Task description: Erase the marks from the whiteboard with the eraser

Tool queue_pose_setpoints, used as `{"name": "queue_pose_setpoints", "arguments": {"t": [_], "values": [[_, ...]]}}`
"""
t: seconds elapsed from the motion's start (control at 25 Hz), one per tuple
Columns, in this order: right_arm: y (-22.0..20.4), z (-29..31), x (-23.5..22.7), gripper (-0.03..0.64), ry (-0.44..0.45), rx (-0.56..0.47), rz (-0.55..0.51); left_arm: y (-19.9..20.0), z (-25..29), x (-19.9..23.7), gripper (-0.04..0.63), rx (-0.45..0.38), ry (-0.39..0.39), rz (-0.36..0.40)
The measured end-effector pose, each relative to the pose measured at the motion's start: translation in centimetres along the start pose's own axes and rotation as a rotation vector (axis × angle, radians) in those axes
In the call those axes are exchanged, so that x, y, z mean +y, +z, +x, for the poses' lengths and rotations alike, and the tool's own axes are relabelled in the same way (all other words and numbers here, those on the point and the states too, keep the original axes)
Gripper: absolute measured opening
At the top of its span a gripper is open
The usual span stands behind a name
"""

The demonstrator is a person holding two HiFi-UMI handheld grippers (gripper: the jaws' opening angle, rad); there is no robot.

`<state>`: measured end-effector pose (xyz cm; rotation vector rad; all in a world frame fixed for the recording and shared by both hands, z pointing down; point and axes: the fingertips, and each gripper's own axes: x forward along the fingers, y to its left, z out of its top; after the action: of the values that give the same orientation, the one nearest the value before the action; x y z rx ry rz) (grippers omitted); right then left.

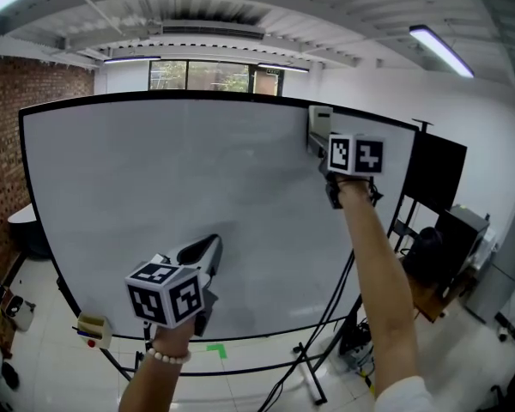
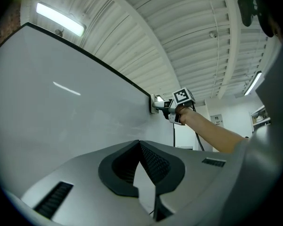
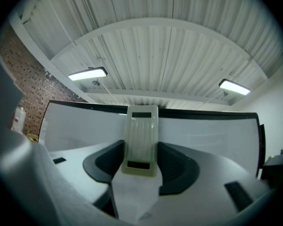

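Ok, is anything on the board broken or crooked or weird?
Nothing stands out. The whiteboard looks whole, with no clear marks, and the eraser sits straight in the right gripper near the board's top edge.

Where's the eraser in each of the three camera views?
Head view: eraser upper right, on the whiteboard near its top edge.
Left gripper view: eraser small, right of centre, at the board's far upper corner.
Right gripper view: eraser dead centre, clamped between the jaws.
Shared landmark: the whiteboard's black top edge.
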<state>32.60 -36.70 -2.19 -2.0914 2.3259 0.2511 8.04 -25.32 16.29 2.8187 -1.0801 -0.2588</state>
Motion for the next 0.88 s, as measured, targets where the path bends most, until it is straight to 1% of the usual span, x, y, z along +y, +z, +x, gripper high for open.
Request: {"name": "queue_pose_setpoints", "arguments": {"t": [0.12,0.24,0.44,0.64,0.76,0.88], "values": [[0.6,0.4,3.2,0.25,-0.003,0.0,-0.019,0.1,-2.4,2.1,-0.008,0.008,-0.022,-0.019],[1.0,1.0,5.1,0.25,0.006,0.007,-0.044,1.0,-3.1,3.6,-0.008,-0.01,-0.005,-0.01],[1.5,0.9,6.3,0.25,0.027,-0.007,-0.03,3.4,-1.9,3.6,-0.008,-0.068,-0.007,0.01],[1.6,1.2,8.5,0.25,0.053,-0.007,-0.041,5.6,-0.5,2.4,-0.008,-0.1,-0.029,0.034],[1.5,1.2,10.5,0.25,0.076,-0.005,-0.06,5.9,-0.4,2.1,-0.008,-0.108,-0.041,0.04],[1.8,1.7,12.9,0.25,0.094,-0.009,-0.066,6.4,-0.6,3.0,-0.008,-0.101,-0.055,0.048]]}}
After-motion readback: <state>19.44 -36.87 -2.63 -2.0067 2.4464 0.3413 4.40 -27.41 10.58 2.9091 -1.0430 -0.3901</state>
